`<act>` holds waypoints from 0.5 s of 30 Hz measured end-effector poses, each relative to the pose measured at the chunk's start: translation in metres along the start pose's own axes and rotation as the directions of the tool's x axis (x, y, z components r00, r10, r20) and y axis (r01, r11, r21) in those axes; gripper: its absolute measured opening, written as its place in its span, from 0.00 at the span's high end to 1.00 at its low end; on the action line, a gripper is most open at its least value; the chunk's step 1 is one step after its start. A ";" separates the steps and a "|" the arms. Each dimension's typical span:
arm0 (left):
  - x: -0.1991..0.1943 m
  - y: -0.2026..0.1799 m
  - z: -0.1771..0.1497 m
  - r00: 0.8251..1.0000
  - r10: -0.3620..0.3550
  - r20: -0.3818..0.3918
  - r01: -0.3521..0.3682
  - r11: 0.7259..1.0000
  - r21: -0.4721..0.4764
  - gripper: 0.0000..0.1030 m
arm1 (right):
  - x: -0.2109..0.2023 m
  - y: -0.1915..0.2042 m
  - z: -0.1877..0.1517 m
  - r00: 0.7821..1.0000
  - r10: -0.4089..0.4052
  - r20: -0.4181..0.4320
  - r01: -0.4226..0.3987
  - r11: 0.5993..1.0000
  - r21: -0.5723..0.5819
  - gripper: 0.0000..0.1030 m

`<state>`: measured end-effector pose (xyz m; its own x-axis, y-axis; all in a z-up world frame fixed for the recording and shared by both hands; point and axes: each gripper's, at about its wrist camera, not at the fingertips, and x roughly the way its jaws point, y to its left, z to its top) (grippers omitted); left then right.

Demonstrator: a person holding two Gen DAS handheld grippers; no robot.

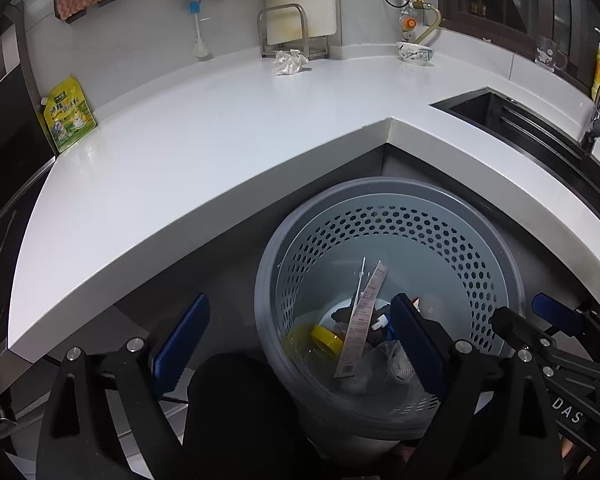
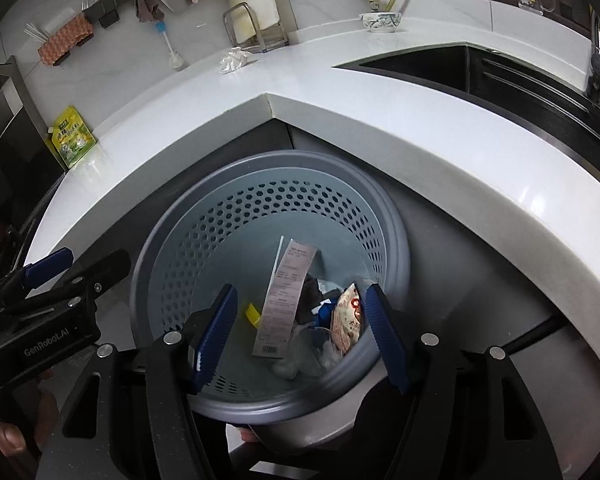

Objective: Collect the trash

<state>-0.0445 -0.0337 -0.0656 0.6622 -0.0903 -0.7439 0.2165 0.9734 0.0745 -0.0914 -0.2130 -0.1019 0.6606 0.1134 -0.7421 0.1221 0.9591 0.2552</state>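
A grey perforated trash bin [image 1: 496, 256] stands on the floor below the counter corner; it also shows in the right wrist view [image 2: 204, 216]. Inside lie a long receipt [image 1: 362, 320] [image 2: 286, 300], a yellow lid [image 1: 326, 340], wrappers and clear plastic. A crumpled white tissue [image 1: 290, 62] [image 2: 234, 59] lies on the white counter [image 1: 204, 136] [image 2: 400, 128] near the back wall. My left gripper [image 1: 300, 344] is open and empty, over the bin's left rim. My right gripper [image 2: 300, 328] is open and empty above the bin; it also shows in the left wrist view [image 1: 540, 320].
A yellow-green pouch [image 1: 68, 114] [image 2: 73, 138] leans at the counter's left end. A patterned bowl [image 1: 415, 53] [image 2: 381, 21] sits at the back. A black sink [image 1: 540, 124] [image 2: 480, 72] with faucet is at right. A metal rack [image 1: 286, 32] stands by the wall.
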 end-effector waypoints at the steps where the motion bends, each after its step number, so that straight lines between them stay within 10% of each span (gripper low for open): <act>1: 0.001 0.000 0.000 1.000 0.002 -0.003 -0.002 1.000 -0.001 0.13 | 0.000 -0.001 -0.001 1.000 0.003 -0.002 -0.003 1.000 0.004 0.38; 15: 0.002 0.000 -0.003 1.000 0.019 -0.018 -0.019 1.000 0.000 0.07 | -0.001 -0.006 0.000 1.000 0.009 0.001 -0.009 1.000 0.022 0.36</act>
<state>-0.0449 -0.0328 -0.0694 0.6528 -0.0680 -0.7545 0.2038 0.9750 0.0884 -0.0928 -0.2191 -0.1022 0.6627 0.1217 -0.7389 0.1325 0.9521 0.2756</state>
